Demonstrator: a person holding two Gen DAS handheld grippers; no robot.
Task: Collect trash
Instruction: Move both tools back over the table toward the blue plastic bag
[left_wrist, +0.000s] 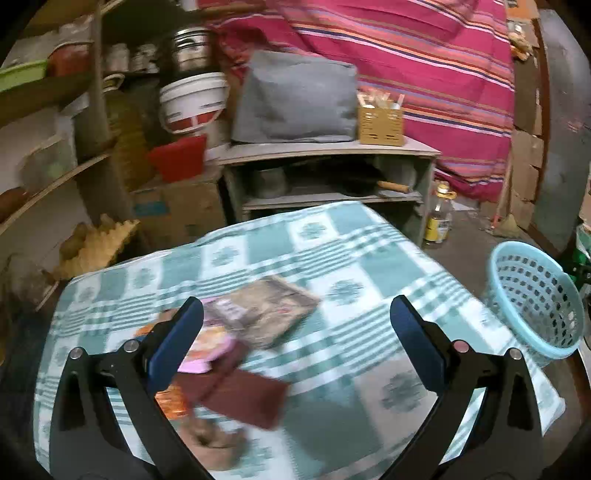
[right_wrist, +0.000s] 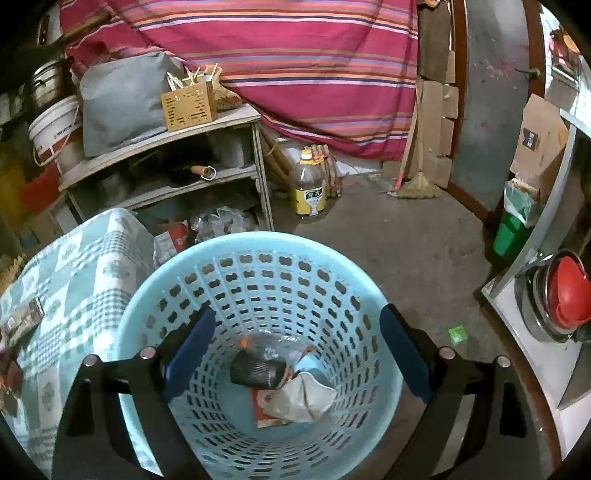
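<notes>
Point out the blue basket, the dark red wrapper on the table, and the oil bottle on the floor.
blue basket (right_wrist: 258, 243): right wrist view, on its far rim.
dark red wrapper (left_wrist: 251, 398): left wrist view, on its flat middle.
oil bottle (right_wrist: 308, 188): right wrist view, on its body just above the yellow label.

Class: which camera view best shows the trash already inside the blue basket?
The right wrist view: it looks straight down into the blue basket at the trash. The left wrist view shows only the basket's outside, at its right edge.
</notes>
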